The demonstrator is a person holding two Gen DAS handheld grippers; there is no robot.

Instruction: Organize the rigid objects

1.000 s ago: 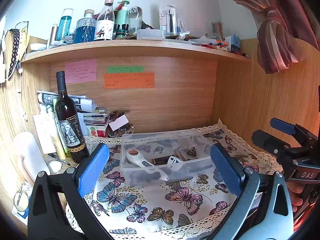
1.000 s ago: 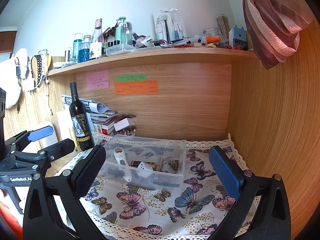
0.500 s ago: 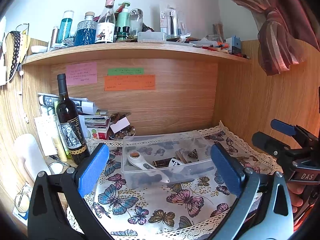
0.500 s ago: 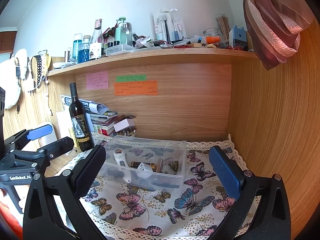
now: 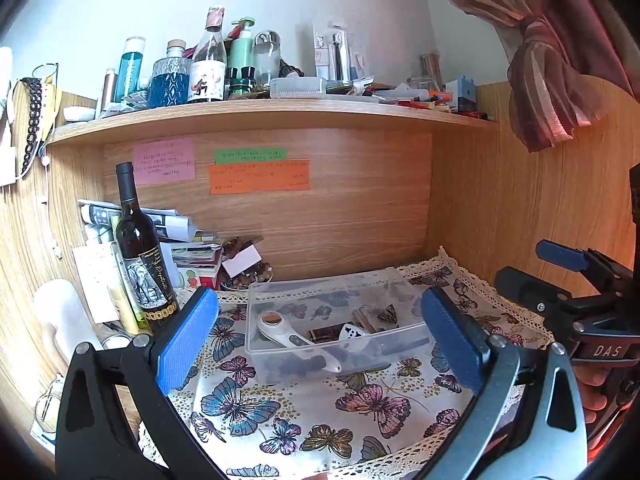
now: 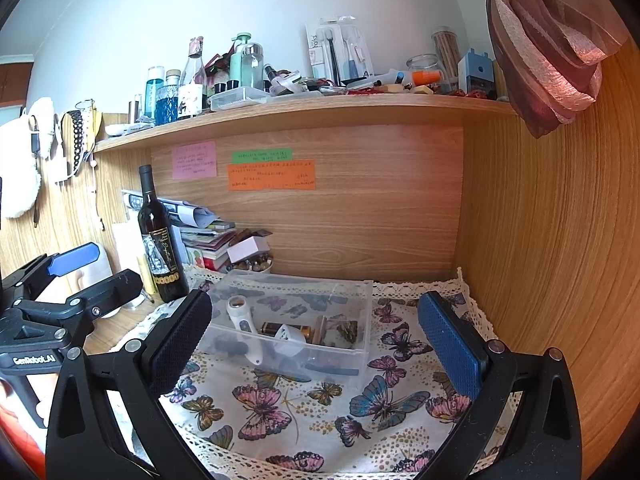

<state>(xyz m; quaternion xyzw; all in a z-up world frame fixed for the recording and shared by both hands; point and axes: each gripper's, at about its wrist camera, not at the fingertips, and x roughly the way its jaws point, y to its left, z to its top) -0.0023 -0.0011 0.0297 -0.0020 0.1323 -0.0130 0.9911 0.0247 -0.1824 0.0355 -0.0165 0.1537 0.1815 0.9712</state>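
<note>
Wooden desk alcove (image 5: 360, 216) under a cluttered shelf (image 5: 272, 114), seen from two handheld grippers. White cloth printed with butterflies and edged in lace (image 5: 304, 412) spread over the desk. Clear rectangular plastic bin (image 5: 256, 308) resting on the cloth near the back wall. Inside the bin: white rotary cutter with an orange hub (image 5: 294, 338) lying diagonally, dark brown cylindrical tube (image 5: 326, 334) just beside it, small white piece with black dots (image 5: 352, 333), plus darker items too blurred to identify. Left gripper (image 5: 320, 338) held above the cloth in front of the bin, blue-padded fingers spread wide apart, holding nothing. Right gripper (image 6: 316, 344) likewise wide apart, empty, facing the same bin. Dark wine bottle with a pictured label (image 5: 142, 256) standing upright left of the bin, beside stacked papers (image 5: 192, 240).
</note>
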